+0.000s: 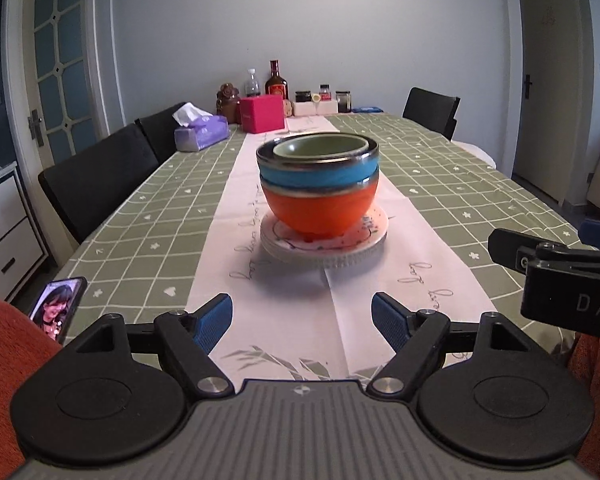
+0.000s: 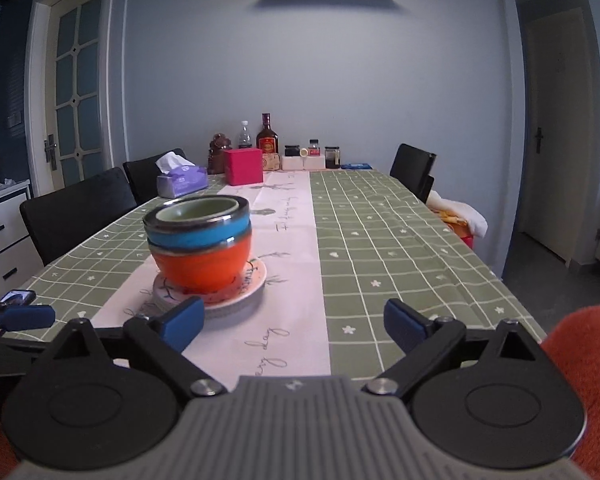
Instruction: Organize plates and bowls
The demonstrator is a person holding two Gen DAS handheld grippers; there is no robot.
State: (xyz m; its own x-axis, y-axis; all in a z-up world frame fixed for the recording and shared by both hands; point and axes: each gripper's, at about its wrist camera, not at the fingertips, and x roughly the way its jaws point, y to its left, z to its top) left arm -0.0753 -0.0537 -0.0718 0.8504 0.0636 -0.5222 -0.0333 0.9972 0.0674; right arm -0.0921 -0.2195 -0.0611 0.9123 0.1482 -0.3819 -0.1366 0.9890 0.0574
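Observation:
A green bowl (image 1: 320,148) nests in a blue bowl (image 1: 316,174), which sits in an orange bowl (image 1: 320,208). This stack stands on a low pile of white patterned plates (image 1: 324,250) on the table's pale runner. My left gripper (image 1: 302,314) is open just short of the plates, with only tablecloth between its blue pads. In the right wrist view the same bowls (image 2: 200,248) and plates (image 2: 240,294) lie ahead to the left. My right gripper (image 2: 294,322) is open and empty; its left pad overlaps the plates' near edge in the picture.
The green checked table (image 2: 400,248) runs away from me. A phone (image 1: 58,304) lies at its near left corner. A tissue box (image 1: 200,132), a pink box (image 1: 262,118), bottles and jars (image 1: 278,82) stand at the far end. Black chairs (image 1: 100,184) line the left side.

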